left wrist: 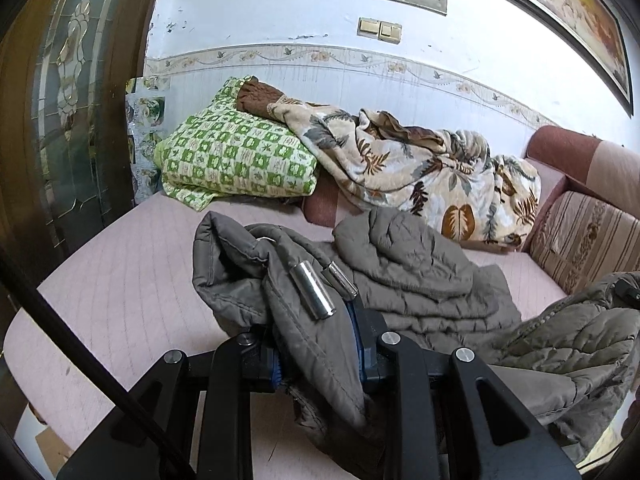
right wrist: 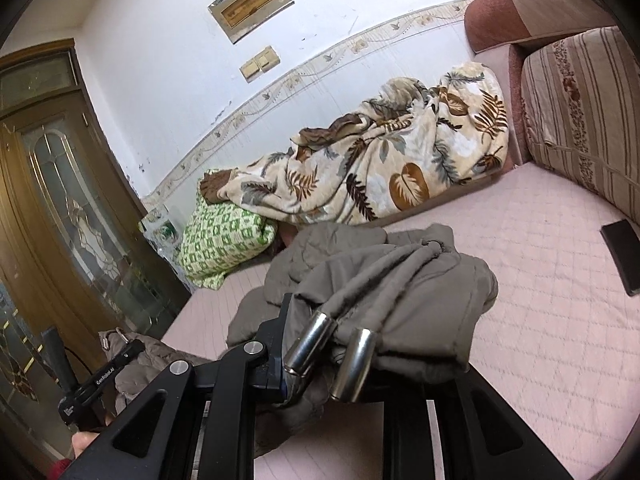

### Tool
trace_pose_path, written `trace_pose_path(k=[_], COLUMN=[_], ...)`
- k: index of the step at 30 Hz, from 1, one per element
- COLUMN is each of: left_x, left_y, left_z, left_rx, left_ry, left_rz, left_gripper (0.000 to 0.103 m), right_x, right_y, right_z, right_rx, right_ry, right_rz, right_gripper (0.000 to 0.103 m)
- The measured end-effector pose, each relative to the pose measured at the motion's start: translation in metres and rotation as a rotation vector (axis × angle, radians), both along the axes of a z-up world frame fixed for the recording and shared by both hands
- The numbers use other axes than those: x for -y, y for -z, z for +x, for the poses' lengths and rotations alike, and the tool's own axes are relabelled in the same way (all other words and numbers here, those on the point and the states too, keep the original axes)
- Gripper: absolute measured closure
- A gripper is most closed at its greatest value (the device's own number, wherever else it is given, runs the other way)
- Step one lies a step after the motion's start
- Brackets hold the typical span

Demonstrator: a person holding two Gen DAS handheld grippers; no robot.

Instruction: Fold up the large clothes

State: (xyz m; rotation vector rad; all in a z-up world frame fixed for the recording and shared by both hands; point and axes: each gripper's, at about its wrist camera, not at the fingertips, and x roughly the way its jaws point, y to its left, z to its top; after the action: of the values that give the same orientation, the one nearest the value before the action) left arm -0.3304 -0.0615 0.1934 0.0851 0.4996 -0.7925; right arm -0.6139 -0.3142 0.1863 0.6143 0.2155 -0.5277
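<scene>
We hold the grey quilted jacket (left wrist: 420, 280) above the pink bed (left wrist: 120, 280), left tool (left wrist: 320, 344) and right tool (right wrist: 320, 360) each clamped on its fabric.

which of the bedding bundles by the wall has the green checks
The folded quilt at the door end; the blanket heaped beside it and partly over it is cream with brown and grey leaves.

The quilted jacket (left wrist: 420, 280) is grey-brown, its cord ends (left wrist: 316, 292) shiny silver. It lies on a pale pink bed cover (left wrist: 120, 288) stitched in diamonds. Behind are a green-and-cream checked bundle (left wrist: 236, 156), a cream blanket (left wrist: 432, 176) with brown and grey leaves, and a striped floral cushion (right wrist: 580, 120).
</scene>
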Motion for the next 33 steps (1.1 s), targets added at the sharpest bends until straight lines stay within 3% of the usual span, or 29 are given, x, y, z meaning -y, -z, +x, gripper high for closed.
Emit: trace_pose_path(k=[8,14,17,19,22,24,33], left_x=[0.050,0.106,0.137,0.156,0.169,0.176,0.161], left_y=[-0.021,-0.022,-0.019,-0.016,-0.012,-0.011,-0.004], left_z=[0.044,0.096,0.127,0.153,0.179,0.193,0.230], left_rx=[-0.007,-0.061,-0.117,-0.172,-0.201,-0.179,-0.121], left_ry=[0.002,0.017,0.031,0.042,0.037,0.009,-0.075], left_rz=[-0.016,-0.009,-0.002,-0.005,-0.010,0.002,0.032], left_gripper=[0.075,0.069,0.062,0.051,0.036,0.032,0.032], right_x=[0.050,0.103,0.136,0.157,0.186,0.204,0.251], right_y=[-0.021,-0.022,-0.015,-0.008,0.004,0.013,0.048], right_z=[0.040,0.082,0.105,0.119,0.138,0.152,0.190], right_rx=[0.022,0.012,0.001,-0.014,-0.036,-0.059,-0.127], right_ry=[0.002,0.009,0.021,0.033,0.049,0.057,0.132], right_rz=[0.001,0.030,0.065,0.084,0.122,0.140,0.193], right_gripper=[0.079,0.079,0.079,0.079,0.079,0.079,0.079])
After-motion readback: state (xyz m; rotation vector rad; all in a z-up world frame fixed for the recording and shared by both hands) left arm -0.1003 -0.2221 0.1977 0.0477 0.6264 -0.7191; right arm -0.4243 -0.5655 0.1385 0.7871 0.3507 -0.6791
